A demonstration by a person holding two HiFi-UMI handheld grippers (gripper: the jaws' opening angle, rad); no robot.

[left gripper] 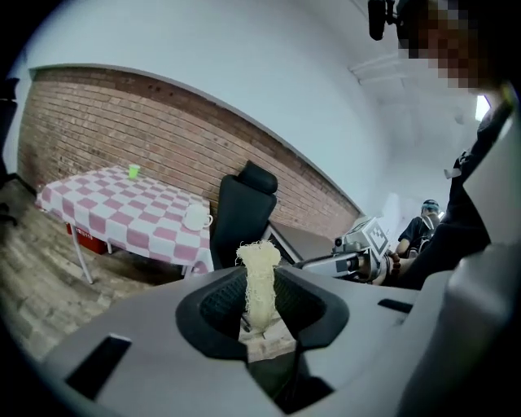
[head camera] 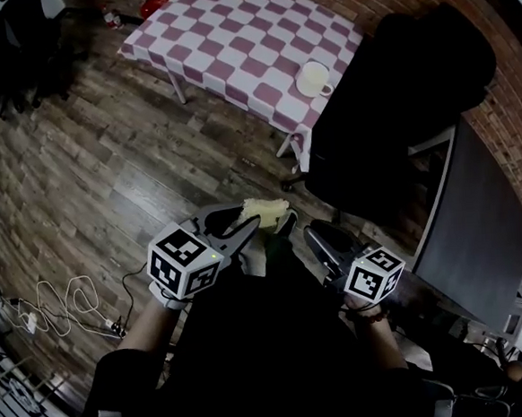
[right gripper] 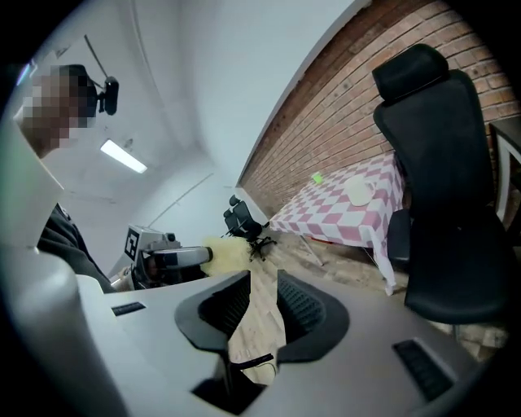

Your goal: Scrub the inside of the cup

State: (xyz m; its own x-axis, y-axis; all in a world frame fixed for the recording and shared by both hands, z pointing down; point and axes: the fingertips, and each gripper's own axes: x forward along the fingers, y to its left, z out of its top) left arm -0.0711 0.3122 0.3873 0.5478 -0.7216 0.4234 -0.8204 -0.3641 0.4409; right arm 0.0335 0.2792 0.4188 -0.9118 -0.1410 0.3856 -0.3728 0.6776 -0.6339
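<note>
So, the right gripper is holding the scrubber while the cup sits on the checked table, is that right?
Not quite: the left gripper holds the scrubber, as the left gripper view shows. The cup does sit on the table.

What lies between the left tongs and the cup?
Head view: from the left tongs, wood floor, then the table's leg and checked cloth up to the cup.
</note>
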